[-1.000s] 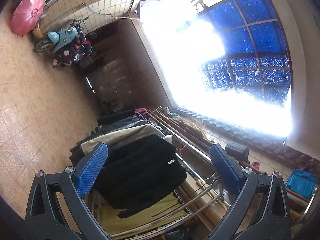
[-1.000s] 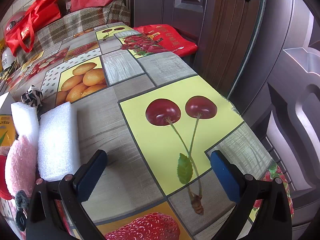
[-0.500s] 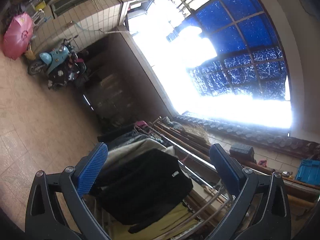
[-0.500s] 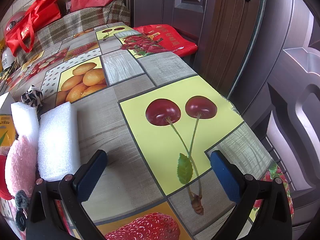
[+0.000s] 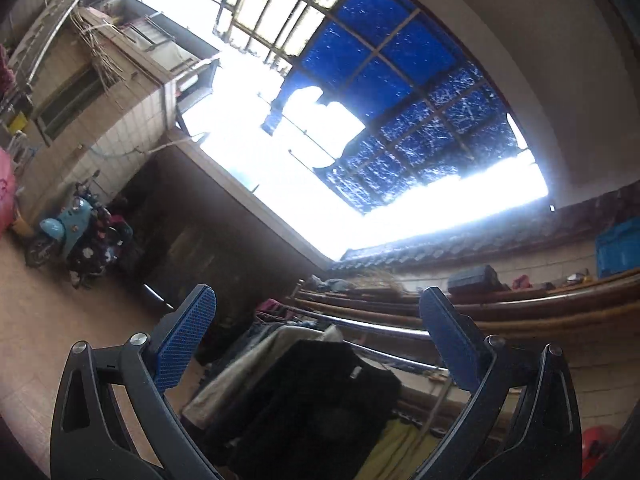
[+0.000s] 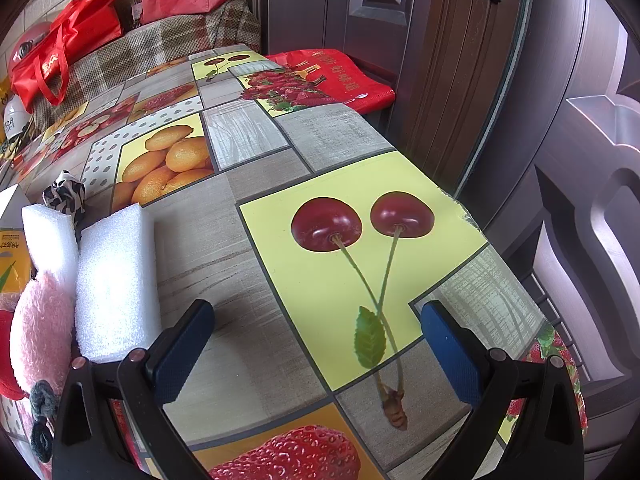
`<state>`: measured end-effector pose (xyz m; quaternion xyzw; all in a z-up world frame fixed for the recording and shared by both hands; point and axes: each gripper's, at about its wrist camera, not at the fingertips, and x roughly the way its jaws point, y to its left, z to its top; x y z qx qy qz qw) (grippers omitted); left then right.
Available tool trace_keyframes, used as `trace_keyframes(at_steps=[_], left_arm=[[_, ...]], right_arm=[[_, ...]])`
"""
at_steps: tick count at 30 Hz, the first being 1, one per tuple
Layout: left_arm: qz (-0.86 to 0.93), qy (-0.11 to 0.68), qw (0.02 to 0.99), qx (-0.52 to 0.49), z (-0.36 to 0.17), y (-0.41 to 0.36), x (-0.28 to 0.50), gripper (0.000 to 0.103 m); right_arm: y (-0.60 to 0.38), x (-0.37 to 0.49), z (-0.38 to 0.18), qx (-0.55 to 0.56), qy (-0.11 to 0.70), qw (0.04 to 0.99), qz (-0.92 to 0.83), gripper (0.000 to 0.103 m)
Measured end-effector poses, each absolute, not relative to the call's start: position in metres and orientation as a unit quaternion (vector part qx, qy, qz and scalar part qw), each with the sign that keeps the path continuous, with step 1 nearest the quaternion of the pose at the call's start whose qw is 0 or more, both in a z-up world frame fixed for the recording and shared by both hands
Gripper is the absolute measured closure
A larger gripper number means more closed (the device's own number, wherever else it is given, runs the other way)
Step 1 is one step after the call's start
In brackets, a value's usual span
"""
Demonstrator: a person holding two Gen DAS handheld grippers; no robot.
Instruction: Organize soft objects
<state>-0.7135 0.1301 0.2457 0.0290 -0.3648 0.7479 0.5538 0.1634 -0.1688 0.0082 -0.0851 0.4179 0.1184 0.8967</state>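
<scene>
White foam blocks (image 6: 116, 280) are seen beside the spread right tool (image 6: 316, 344); bare fruit-print table (image 6: 248, 240) runs to its right edge. The spread left tool (image 5: 316, 328) has been tilted skyward.

Right wrist view: pink plush toy (image 6: 38, 332) cut off at left edge w/ a red item (image 6: 6, 354) beside it, too little showing to ID; yellow pack (image 6: 12, 260) also cropped, print too small to read. Far foam block (image 6: 48, 236) partly hidden behind near foam block (image 6: 116, 280). Left wrist view: sky opening (image 5: 320, 184) blown out, no detail; black garment (image 5: 316, 404) runs off bottom edge.
</scene>
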Motion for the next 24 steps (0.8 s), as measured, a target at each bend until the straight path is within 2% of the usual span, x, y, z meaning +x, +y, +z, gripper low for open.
trace_keyframes(at_steps=[3, 6, 11, 16, 24], left_arm=[[0.663, -0.354, 0.659, 0.012, 0.254, 0.133, -0.65, 0.0], [0.553, -0.309, 0.774, 0.008, 0.262, 0.128, -0.573, 0.0], [0.32, -0.133, 0.938, -0.016, 0.251, 0.121, -0.412, 0.0], [0.147, 0.039, 0.986, -0.066, 0.209, 0.104, -0.251, 0.0], [0.027, 0.2, 0.972, -0.121, 0.14, 0.056, -0.068, 0.0]], right_arm=[[-0.169, 0.163, 0.008, -0.085, 0.418, 0.897, 0.118, 0.0], [-0.169, 0.163, 0.008, -0.085, 0.418, 0.897, 0.118, 0.0], [-0.169, 0.163, 0.008, -0.085, 0.418, 0.897, 0.118, 0.0], [-0.169, 0.163, 0.008, -0.085, 0.418, 0.897, 0.118, 0.0], [-0.169, 0.163, 0.008, -0.085, 0.418, 0.897, 0.118, 0.0]])
